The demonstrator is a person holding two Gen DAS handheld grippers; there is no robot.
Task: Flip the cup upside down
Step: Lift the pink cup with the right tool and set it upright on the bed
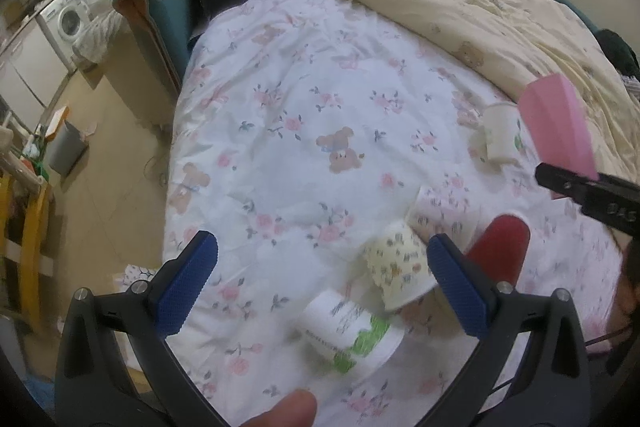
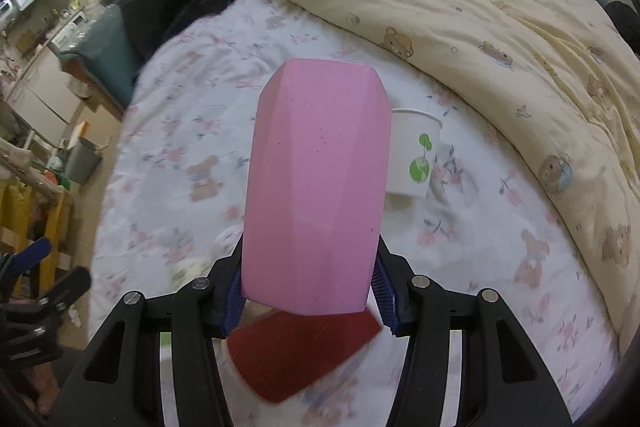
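— Left wrist view first?
— Left gripper (image 1: 322, 281) low over the floral bedsheet (image 1: 304, 75), jaws spread wide, gripping nothing. Just ahead, three paper cups: a white cup with green print (image 1: 352, 335) lying between the jaws, a flower-patterned cup (image 1: 400, 273) close against the right finger, a red cup (image 1: 502, 247) beyond it. Farther right, the pink cup (image 1: 556, 123) held aloft, a white paper cup (image 1: 500, 135) behind it.
— Right wrist view?
— Right gripper (image 2: 310, 291) clamped on the pink faceted cup (image 2: 316, 179) near one end, jaws closed against its sides. Long axis running straight out from the jaws, far end pointing away over the bed. Which end is the mouth: cannot tell. Upright white cup with a green logo (image 2: 414, 153) just behind, red cup (image 2: 300, 355) below the jaws.
— Nearer hand?
— Right, already holding. Likely next: wrist roll, then mouth-down onto the sheet.
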